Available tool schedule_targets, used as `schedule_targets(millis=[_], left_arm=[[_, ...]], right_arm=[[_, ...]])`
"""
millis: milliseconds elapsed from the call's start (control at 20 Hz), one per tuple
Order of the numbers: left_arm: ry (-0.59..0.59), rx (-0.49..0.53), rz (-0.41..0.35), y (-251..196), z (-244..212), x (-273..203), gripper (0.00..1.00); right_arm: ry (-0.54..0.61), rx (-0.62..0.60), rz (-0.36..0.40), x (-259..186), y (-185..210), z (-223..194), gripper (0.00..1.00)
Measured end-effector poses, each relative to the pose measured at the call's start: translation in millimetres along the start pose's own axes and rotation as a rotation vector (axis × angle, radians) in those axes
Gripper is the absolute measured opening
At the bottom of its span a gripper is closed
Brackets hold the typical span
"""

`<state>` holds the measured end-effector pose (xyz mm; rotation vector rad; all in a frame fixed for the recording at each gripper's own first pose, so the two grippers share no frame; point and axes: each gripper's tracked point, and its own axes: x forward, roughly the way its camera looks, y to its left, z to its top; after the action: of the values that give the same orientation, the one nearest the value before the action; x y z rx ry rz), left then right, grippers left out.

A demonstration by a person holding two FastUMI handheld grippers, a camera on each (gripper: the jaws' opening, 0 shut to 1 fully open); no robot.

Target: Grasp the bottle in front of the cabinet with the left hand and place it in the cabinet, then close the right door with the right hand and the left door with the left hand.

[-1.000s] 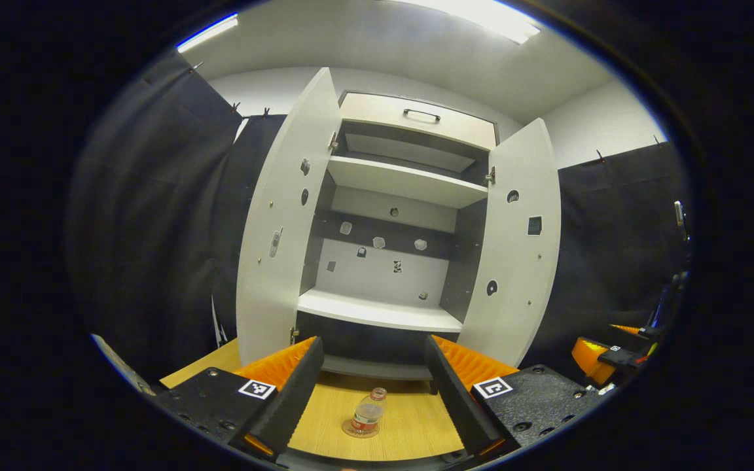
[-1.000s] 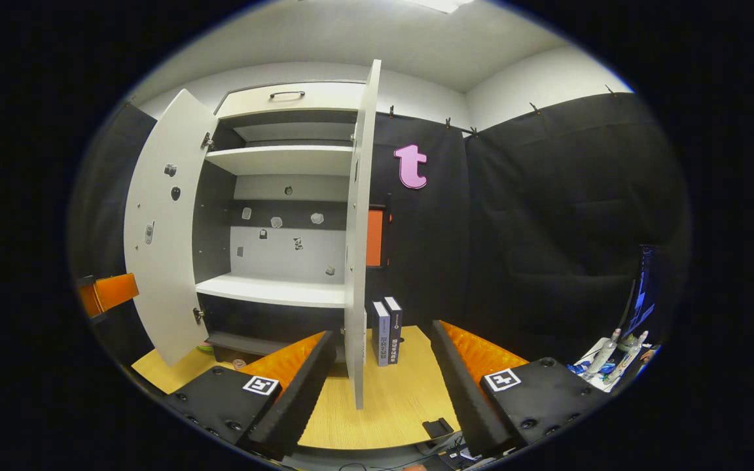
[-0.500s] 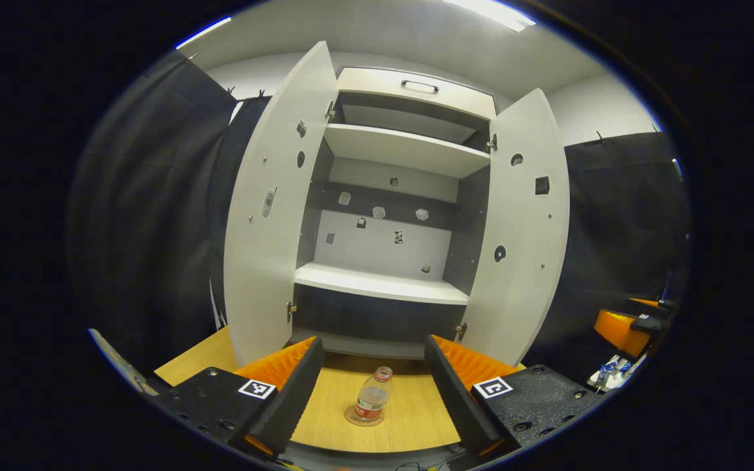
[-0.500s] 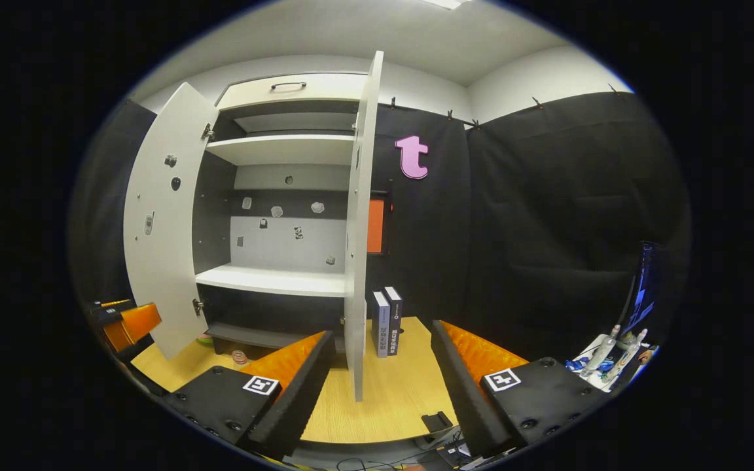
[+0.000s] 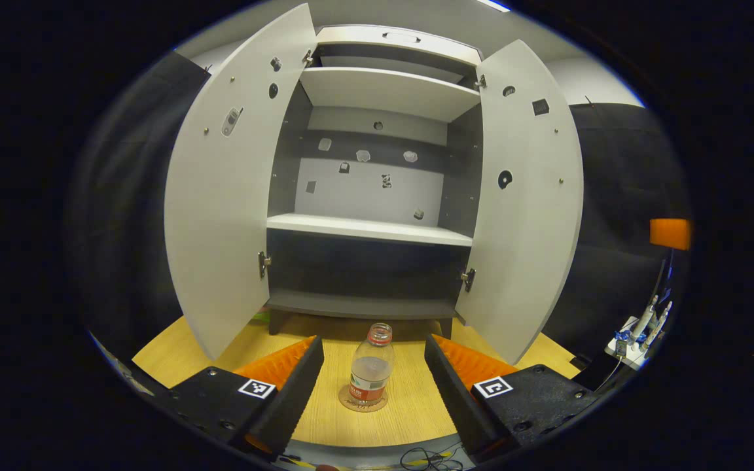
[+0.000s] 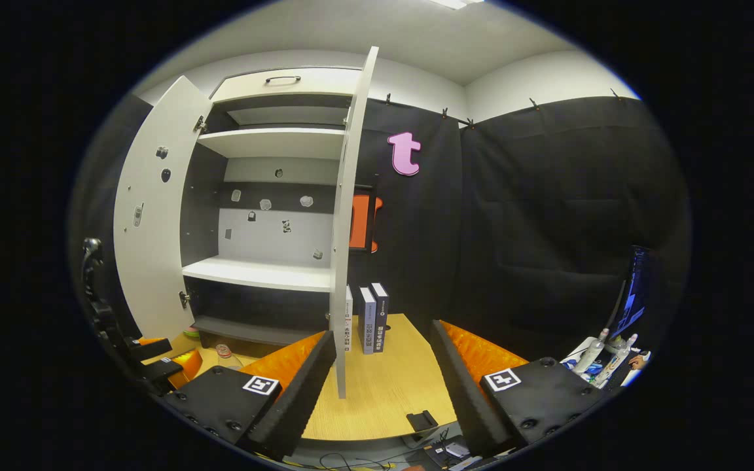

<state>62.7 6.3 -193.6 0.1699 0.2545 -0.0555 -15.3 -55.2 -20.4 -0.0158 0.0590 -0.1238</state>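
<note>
We have the bottle [image 5: 371, 366] standing upright on the tabletop [image 5: 410, 412] before the open cabinet [image 5: 377, 226], dead ahead between our wide-spread left claw [image 5: 372, 386] fingers but untouched, while the right claw [image 6: 383, 392] hangs open, farther off.

I see a clear bottle [image 5: 370, 371] with a red cap and a red label band, standing on a light wood-grain tabletop [image 5: 410, 412]. The cabinet [image 5: 370, 229] has pale grey doors and white shelves against a dark grey interior, its back panel banded light and dark. To the right, near the right door's edge, stand dark books [image 6: 372, 318] with lighter grey spines.
</note>
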Motion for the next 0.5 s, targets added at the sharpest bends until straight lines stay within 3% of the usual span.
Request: schedule_targets(millis=[50, 350, 400, 500], left_arm=[[0.022, 0.002, -0.003, -0.7, -12.7, 7.7, 0.95], [0.141, 0.041, -0.012, 0.7, -85.6, 50.2, 0.95], [0.158, 0.054, -0.018, 1.1, -95.9, 56.0, 0.95], [0.193, 0.069, -0.022, 1.5, -116.2, 70.0, 0.95]], right_arm=[[0.002, -0.002, -0.006, 0.2, -2.4, 0.0, 0.93], [0.04, 0.047, -0.039, 5.8, -19.6, -3.5, 0.93], [0.045, 0.051, -0.048, 6.9, -22.7, -3.4, 0.98], [0.055, 0.052, -0.064, 8.4, -27.4, -5.3, 0.98]])
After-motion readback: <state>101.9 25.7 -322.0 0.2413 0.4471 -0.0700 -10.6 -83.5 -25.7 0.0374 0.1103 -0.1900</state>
